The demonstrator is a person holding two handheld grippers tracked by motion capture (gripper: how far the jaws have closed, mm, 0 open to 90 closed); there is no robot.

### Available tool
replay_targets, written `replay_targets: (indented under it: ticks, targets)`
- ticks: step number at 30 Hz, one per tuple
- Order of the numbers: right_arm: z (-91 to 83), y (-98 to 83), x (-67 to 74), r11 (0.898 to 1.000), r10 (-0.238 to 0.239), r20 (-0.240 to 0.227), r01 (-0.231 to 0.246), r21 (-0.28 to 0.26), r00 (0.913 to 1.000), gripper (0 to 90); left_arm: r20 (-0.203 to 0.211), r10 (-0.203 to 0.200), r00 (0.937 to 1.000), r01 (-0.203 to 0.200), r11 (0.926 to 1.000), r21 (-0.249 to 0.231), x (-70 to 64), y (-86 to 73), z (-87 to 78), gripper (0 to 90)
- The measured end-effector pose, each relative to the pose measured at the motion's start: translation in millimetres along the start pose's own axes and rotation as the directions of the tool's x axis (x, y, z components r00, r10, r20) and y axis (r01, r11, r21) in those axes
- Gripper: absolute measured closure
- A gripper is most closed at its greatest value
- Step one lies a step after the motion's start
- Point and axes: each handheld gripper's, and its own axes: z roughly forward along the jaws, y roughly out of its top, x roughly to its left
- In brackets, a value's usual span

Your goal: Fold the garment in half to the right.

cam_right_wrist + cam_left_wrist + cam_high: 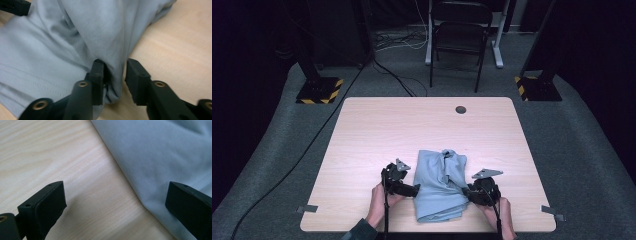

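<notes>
A light blue-grey cloth (439,182) lies rumpled and partly folded on the near middle of the wooden table (412,125). My left gripper (414,190) sits at the cloth's left edge. In the left gripper view the left gripper (115,192) is open wide, with one jaw over bare wood and the other over the cloth (162,152). My right gripper (467,192) is at the cloth's right edge. In the right gripper view the right gripper (115,66) stands open around a raised fold of the cloth (50,50); one pad touches the fold and the other is apart from it.
A dark round hole (460,109) marks the table's far side. Beyond the table stand a black folding chair (459,35) and two stands with striped bases (319,90) (537,87). Cables run across the grey floor. The other gripper's jaw (15,6) shows far off.
</notes>
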Motion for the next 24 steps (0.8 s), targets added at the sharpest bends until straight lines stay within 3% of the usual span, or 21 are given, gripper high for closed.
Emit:
replay_targets:
  ticks: [3,6,10,13,15,18,22,24]
  targets:
    - [-12.6,10.8,7.4,0.996,-0.031,0.023,0.033,-0.081,0.9993,57.8,-0.007,-0.036,0.9993,0.036,0.9983,-0.045,6.4,9.5,-4.5,1.7]
    - [-18.0,27.7,21.0,0.984,-0.072,0.036,0.077,-0.159,0.9968,52.3,-0.03,-0.052,0.9982,0.05,0.9972,-0.056,7.3,21.4,2.7,1.7]
    - [2.7,50.5,38.4,0.977,-0.162,0.075,0.171,-0.13,0.9839,52.5,-0.08,-0.004,0.9967,0.001,0.9991,-0.042,-2.1,30.5,20.1,1.6]
    - [26.3,55.2,34.7,0.98,-0.184,0.107,0.19,-0.056,0.9771,69.6,-0.102,0.026,0.9944,-0.028,0.9995,-0.015,-4.7,31.1,29.7,0.8]
    - [33.5,52.2,22.9,0.987,-0.149,0.131,0.156,-0.04,0.98,80.4,-0.103,0.023,0.9945,-0.024,0.9997,-0.005,-2.9,29.4,33.6,0.8]
    - [31.5,43.6,1.2,0.996,-0.067,0.146,0.075,-0.052,0.987,86.7,-0.079,0.003,0.9969,-0.004,0.9999,-0.01,2.1,27.3,35.2,0.5]
    - [27.4,33.0,-21.7,0.998,0.003,0.185,0.008,-0.061,0.9828,86.6,-0.076,0.003,0.9971,-0.004,0.9999,-0.014,2.7,26.9,35.4,0.5]
    - [28.0,29.8,-27.3,0.999,0.019,0.162,-0.01,-0.054,0.9866,80.5,-0.073,0.0,0.9974,-0.001,0.9999,-0.017,3.2,26.8,35.4,0.3]
